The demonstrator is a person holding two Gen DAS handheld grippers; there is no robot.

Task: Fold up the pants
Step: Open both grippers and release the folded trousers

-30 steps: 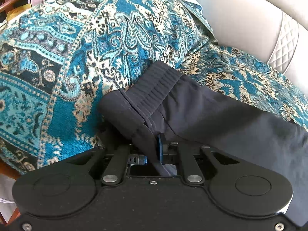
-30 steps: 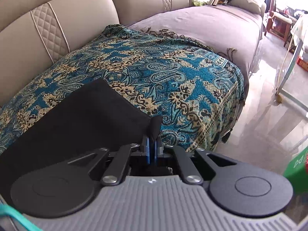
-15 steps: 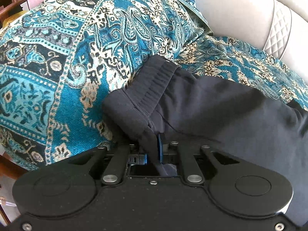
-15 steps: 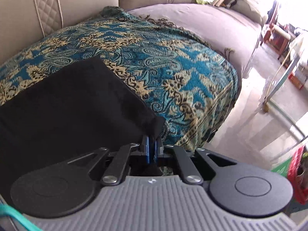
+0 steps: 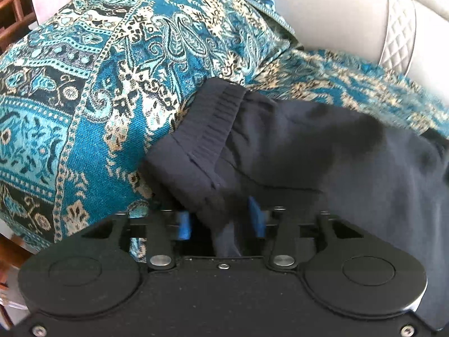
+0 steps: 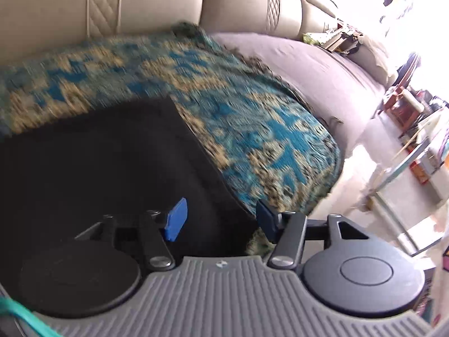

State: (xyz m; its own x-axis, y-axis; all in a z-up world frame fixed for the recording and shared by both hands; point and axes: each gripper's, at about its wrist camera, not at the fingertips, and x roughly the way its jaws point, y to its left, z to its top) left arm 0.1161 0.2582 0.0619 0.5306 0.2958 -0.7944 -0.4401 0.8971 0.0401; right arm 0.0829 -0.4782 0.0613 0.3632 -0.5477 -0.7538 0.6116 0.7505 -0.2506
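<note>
The dark navy cloth pants (image 5: pixel 322 151) are spread on a teal and beige paisley woven throw (image 5: pixel 112 90), which is laid over the seat of a beige leather sofa (image 5: pixel 336 14).

In the left wrist view, the left gripper (image 5: pixel 221 220) is seen with its jaws opening. The blue pads (image 5: pixel 183 224) stand moderately apart, and a fold of the pants near the ribbed elastic waistband (image 5: pixel 213 120) hangs down between them. The cloth is not seen to be pressed by either pad. The waistband lies just ahead of this gripper and slightly to its left, while the rest of the pants stretches away to the right of it.

In the right wrist view, the right gripper (image 6: pixel 221 219) is seen with its jaws opening too, and they are already wide. An edge of the pants (image 6: pixel 98 163) lies between the blue pads (image 6: pixel 176 219), on the throw (image 6: pixel 252 129), without being clamped. Most of the dark cloth is found ahead and to the left of this gripper; the throw is uncovered ahead and to the right of it. This view is blurred. Beyond the throw, a grey-mauve seat cover (image 6: pixel 308 67) is seen on the sofa (image 6: pixel 140 0), and a pale shiny floor (image 6: pixel 378 185) lies to the far right.
</note>
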